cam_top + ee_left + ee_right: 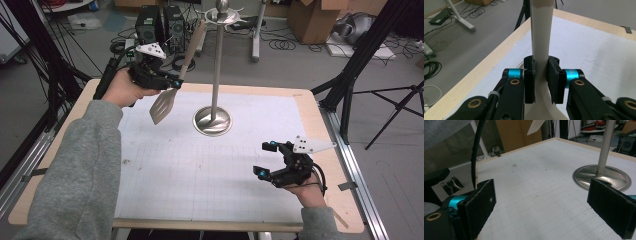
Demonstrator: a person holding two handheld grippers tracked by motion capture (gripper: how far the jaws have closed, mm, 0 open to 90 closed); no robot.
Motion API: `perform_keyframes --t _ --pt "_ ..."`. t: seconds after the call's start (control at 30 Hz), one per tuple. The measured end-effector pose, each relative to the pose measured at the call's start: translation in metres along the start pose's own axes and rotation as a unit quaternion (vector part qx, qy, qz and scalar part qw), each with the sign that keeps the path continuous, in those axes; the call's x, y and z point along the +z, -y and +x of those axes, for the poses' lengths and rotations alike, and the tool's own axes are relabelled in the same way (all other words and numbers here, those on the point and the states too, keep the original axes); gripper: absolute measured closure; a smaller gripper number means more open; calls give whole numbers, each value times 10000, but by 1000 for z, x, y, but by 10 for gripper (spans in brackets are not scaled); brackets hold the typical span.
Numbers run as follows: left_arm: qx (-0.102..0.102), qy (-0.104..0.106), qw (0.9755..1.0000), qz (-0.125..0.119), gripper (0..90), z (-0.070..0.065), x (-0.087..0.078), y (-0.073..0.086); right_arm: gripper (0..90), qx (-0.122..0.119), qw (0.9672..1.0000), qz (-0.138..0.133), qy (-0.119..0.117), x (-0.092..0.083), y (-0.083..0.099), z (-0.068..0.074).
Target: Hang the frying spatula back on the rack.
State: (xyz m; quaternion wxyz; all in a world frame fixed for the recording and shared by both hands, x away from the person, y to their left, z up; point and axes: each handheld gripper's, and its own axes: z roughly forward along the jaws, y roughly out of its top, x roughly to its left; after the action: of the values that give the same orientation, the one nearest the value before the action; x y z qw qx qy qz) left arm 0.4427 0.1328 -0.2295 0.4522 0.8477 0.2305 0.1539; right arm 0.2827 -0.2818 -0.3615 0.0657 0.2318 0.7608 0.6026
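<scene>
A beige slotted spatula [165, 105] hangs tilted above the back left of the mat, blade down, its handle slanting up toward the top of the stand. My left gripper [172, 82] is shut on the neck of that handle; in the left gripper view the two black pads press on either side of the spatula handle [541, 37]. A metal stand [216, 65] with hooks at its top rises from a round base [212, 121] mid-table. My right gripper [264, 159] rests low at the front right, jaws wide open with nothing between them [541, 205], facing the stand base [601, 176].
A white grid mat [200, 170] covers the wooden table [320, 150]. Black tripod legs [350, 75] stand close to the right edge and a dark frame [45, 65] to the left. Computer towers [157, 25], cables and cardboard boxes [312, 20] lie on the floor behind.
</scene>
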Motion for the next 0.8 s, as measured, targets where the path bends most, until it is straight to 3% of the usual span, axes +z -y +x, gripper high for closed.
perform_keyframes --t 0.8 --pt "-3 17 10000 45 766 -2 23 -6 74 16 10000 -15 -4 -1 0 0"
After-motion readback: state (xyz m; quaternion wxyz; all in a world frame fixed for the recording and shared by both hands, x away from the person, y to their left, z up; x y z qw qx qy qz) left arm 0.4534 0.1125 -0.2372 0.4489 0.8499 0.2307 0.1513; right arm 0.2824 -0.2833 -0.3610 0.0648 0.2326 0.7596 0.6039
